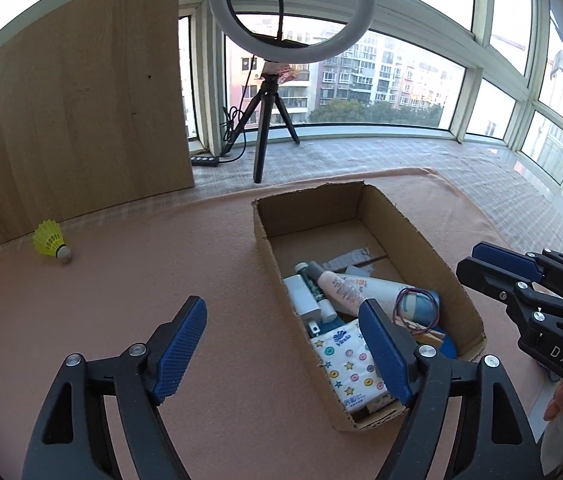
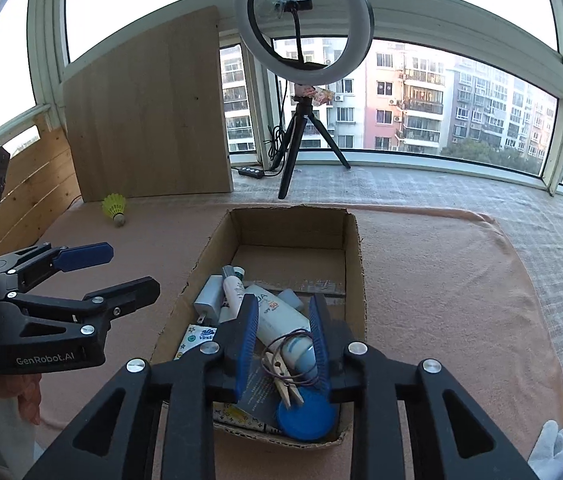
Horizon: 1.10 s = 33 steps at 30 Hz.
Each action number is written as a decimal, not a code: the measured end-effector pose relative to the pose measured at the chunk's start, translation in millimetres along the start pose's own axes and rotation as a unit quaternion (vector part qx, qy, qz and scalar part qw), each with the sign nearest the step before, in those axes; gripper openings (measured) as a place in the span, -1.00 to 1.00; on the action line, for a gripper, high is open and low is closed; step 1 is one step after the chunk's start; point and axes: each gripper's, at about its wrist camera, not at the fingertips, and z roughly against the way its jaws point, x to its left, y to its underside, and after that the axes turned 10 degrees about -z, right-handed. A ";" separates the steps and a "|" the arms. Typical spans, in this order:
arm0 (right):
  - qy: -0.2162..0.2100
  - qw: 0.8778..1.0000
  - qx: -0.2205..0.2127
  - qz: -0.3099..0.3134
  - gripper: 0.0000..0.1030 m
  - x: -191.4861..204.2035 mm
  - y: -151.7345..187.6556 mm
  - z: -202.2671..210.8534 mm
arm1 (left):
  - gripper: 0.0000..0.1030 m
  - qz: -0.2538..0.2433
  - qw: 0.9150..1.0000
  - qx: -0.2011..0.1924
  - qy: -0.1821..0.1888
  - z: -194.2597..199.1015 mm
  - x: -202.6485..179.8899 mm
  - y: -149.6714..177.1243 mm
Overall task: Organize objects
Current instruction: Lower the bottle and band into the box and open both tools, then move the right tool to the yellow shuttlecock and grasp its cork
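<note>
Open cardboard box [image 1: 457,292] on a pink blanket [image 1: 201,264], packed at its near end: sunscreen bottle [image 1: 365,286] lying across the middle, white charger [image 1: 301,296] beside its cap end, Vinda tissue pack [image 1: 351,364] at the near corner, wooden clothespin [image 2: 283,376] and a thin purple cord [image 2: 289,344] over the bottle's blue end, blue round lid [image 2: 307,412] against the near wall. Far half of the box bare apart from strips of tape. Away from the box to its left, against the foot of a leaning wooden board [image 1: 77,100]: yellow shuttlecock [image 1: 51,242], cork end down on the blanket. Right gripper [image 2: 281,344] above the box's near end, jaws parted, nothing clamped, blue pads either side of the bottle's blue end. Left gripper [image 1: 285,348] wide open and empty, one finger over the blanket left of the box, the other over the tissue pack. Beyond the box's far wall: ring light [image 1: 293,12] on a black tripod [image 1: 267,128], then windows.
</note>
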 end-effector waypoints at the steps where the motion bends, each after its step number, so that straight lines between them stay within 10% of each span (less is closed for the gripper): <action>1: 0.001 1.000 0.001 0.002 -0.54 7.4 0.2 -0.3 | 0.64 0.004 1.000 0.000 -0.001 3.8 8.4 4.0; 21: -0.084 0.984 0.089 0.131 -0.24 256.5 34.0 -93.7 | 0.74 0.148 0.986 0.023 -0.073 101.6 242.4 159.5; 33: -0.076 0.952 0.137 0.262 -0.02 357.3 -34.9 -307.2 | 0.77 0.206 0.971 0.048 -0.106 139.3 320.4 236.8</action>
